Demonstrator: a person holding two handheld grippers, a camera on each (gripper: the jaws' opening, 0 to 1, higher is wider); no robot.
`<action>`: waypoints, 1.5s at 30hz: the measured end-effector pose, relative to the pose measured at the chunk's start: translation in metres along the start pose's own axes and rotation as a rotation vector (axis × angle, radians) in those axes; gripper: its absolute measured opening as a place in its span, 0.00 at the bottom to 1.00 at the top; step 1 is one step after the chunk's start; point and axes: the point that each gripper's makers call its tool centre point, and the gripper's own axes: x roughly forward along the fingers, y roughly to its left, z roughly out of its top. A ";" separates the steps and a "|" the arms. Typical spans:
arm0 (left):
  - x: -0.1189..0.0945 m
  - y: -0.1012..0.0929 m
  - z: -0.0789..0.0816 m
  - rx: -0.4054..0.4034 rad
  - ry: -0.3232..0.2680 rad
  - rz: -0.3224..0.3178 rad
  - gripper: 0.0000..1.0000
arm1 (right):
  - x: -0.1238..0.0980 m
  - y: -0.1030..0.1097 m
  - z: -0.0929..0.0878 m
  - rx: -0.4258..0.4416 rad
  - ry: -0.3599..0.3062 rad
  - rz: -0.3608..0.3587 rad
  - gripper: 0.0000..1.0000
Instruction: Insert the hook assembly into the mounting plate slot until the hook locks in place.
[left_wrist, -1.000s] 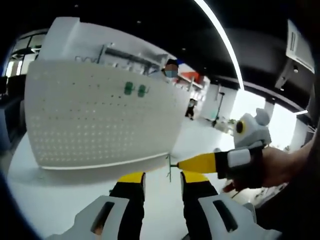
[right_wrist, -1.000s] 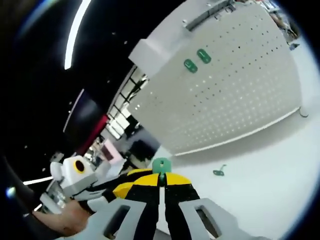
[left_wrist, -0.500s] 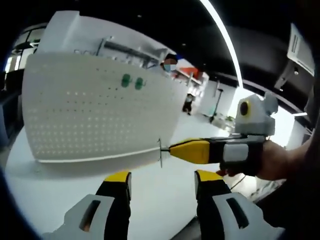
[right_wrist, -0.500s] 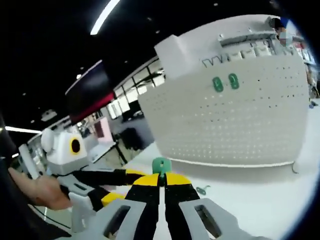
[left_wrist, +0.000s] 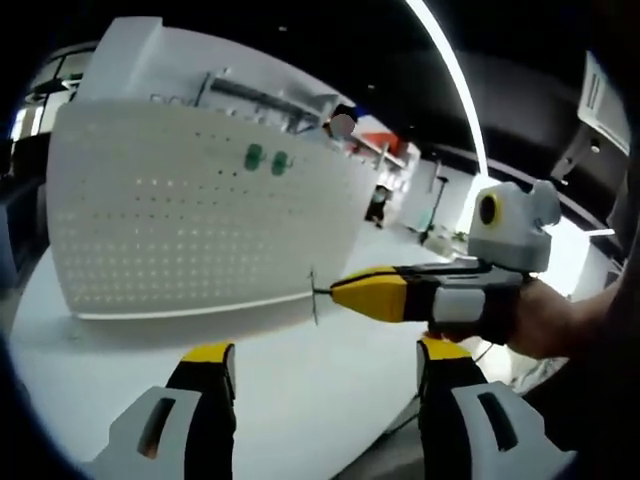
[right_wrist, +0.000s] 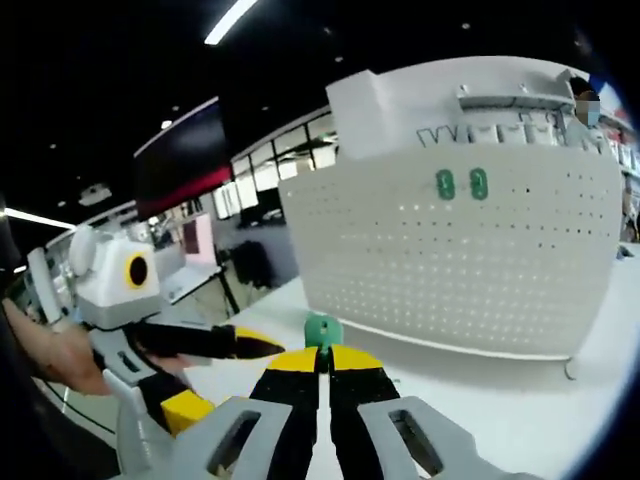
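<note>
— white tabletop (left_wrist: 300, 390), pegboard (right_wrist: 450, 270) standing upright on it. why's the hook (right_wrist: 322, 330) raised?
— right gripper (right_wrist: 322, 362) pinches it shut, facing the board's holes, probably lining up. left gripper (left_wrist: 325, 360) gapes, holding nothing.
— which slot?
— can't tell; the hook's metal end is barely visible, holes too small.
</note>
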 end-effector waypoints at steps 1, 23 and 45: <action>-0.001 0.000 0.000 -0.001 0.000 -0.001 0.77 | 0.000 -0.001 0.000 -0.003 0.000 -0.003 0.00; -0.020 -0.010 0.010 0.011 -0.026 -0.011 0.87 | 0.021 -0.065 0.041 -0.104 -0.091 -0.208 0.00; -0.023 0.003 0.023 0.000 -0.060 0.018 0.91 | 0.018 -0.147 0.072 -0.157 -0.166 -0.410 0.00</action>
